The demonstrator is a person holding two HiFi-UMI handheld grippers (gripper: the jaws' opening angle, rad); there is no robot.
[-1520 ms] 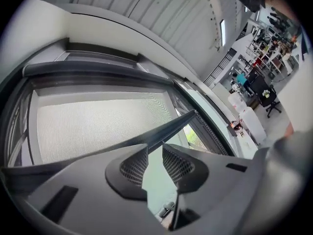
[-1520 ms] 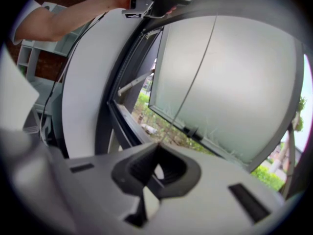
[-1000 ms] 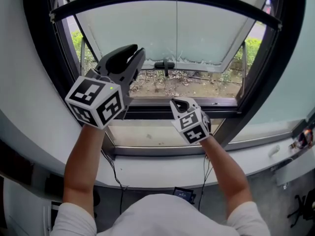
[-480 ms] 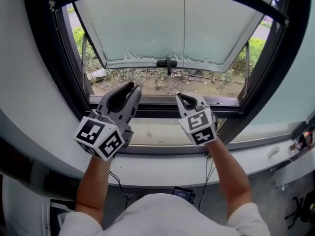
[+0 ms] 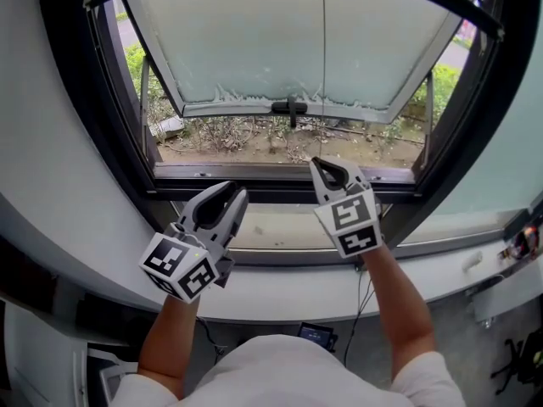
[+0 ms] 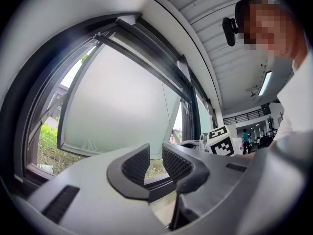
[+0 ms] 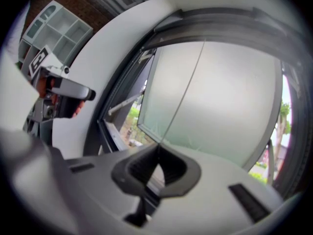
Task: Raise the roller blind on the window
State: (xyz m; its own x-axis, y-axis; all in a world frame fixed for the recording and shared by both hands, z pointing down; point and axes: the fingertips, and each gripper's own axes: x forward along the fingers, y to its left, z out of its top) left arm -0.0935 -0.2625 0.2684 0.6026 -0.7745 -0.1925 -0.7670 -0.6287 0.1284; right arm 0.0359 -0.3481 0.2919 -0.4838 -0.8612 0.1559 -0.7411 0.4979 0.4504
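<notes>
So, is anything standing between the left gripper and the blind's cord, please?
Nothing visible does. The cord runs down in front of the window into the right gripper's shut jaws; the left gripper, open, sits lower to its left.

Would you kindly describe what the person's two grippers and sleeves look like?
The left gripper and the right gripper are grey moulded plastic, with tapering jaws lined by dark ribbed pads. The left gripper's cube and the right gripper's cube are white with black square markers. The person wears a white top with short sleeves.
</notes>
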